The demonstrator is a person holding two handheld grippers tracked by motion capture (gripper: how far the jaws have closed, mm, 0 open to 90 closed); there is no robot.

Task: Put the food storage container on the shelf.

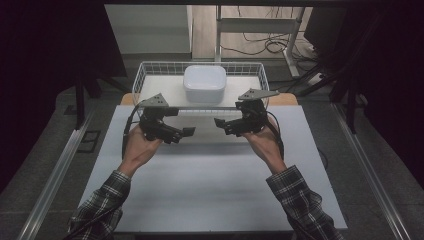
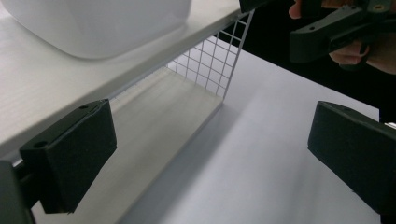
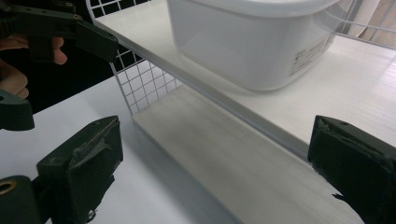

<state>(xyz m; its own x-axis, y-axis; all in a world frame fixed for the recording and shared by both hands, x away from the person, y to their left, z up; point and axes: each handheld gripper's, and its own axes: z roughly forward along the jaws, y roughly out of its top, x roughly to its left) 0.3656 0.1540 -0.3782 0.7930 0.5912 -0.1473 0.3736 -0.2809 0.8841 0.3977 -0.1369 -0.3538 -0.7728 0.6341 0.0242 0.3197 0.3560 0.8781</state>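
A white lidded plastic container stands on a white board inside a white wire basket at the far end of the table. My left gripper hovers in front of the basket's left half and points right. My right gripper faces it from the right. In the left gripper view the left gripper is open with nothing between the pads, and the container sits up on the left. The right gripper is likewise open and empty below the container.
The white table top stretches toward the person between both forearms. Under the basket's upper board lies a lower white board behind wire mesh. A metal frame and cables stand on the floor beyond.
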